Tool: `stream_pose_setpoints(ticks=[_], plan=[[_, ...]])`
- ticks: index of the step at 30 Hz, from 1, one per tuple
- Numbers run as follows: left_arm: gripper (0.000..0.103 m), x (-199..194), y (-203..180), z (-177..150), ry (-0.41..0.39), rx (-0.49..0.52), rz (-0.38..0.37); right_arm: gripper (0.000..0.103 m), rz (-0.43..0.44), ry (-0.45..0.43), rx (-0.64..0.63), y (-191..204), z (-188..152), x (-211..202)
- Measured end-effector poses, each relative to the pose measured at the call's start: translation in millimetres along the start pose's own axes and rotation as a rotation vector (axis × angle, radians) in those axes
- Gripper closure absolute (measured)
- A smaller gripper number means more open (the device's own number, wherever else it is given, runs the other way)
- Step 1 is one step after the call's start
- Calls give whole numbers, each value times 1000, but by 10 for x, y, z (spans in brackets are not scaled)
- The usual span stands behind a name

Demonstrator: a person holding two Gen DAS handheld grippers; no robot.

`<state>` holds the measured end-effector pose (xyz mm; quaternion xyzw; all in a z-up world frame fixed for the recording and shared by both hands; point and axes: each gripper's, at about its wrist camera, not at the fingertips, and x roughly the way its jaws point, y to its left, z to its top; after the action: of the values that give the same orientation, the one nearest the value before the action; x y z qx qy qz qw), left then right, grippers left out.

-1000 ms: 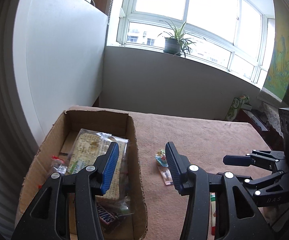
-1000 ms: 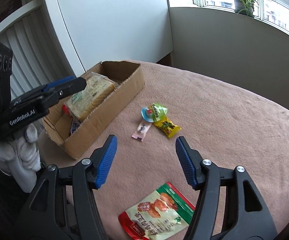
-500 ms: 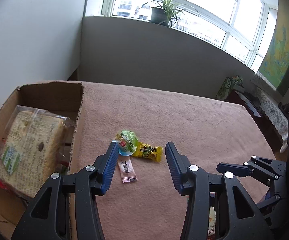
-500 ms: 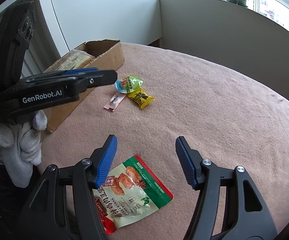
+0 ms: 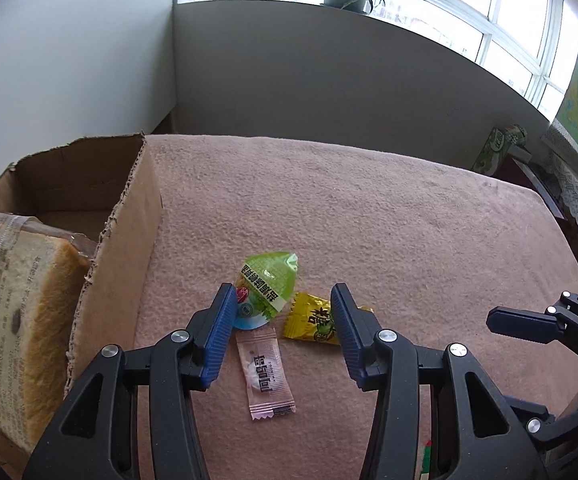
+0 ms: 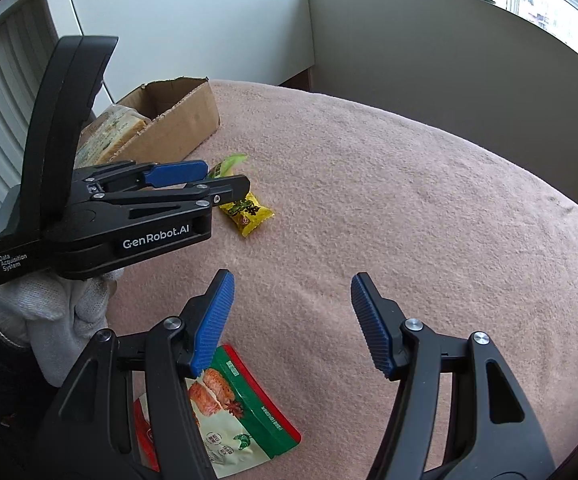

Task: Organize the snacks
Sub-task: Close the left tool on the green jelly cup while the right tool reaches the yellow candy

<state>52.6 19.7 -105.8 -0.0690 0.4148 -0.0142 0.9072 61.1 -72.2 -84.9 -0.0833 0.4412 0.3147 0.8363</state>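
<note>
At the tabletop's left edge we found the cardboard box holding a wrapped bread loaf. Just right of the box, our left gripper hung with jaws apart over three loose snacks: a green jelly cup, a pink sachet and a yellow candy packet, the cup touching both others. Further right, near the tabletop's front edge, our right gripper stood with jaws apart above a red-and-green snack pouch, holding nothing.
</note>
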Motion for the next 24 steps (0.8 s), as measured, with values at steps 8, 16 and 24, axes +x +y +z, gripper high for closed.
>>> stream_pose_setpoints(ticks=[8,16,24], plan=[[56,55,-160,-117,62,96,-58,40,40,-9,70,-236,-107,-134],[60,-95,-102,-83,36,63,-90,40,24,-1,29,-137,-163,-147],[60,-131,103,117,-19,-82,-50,40,42,28,-9,-22,23,48]])
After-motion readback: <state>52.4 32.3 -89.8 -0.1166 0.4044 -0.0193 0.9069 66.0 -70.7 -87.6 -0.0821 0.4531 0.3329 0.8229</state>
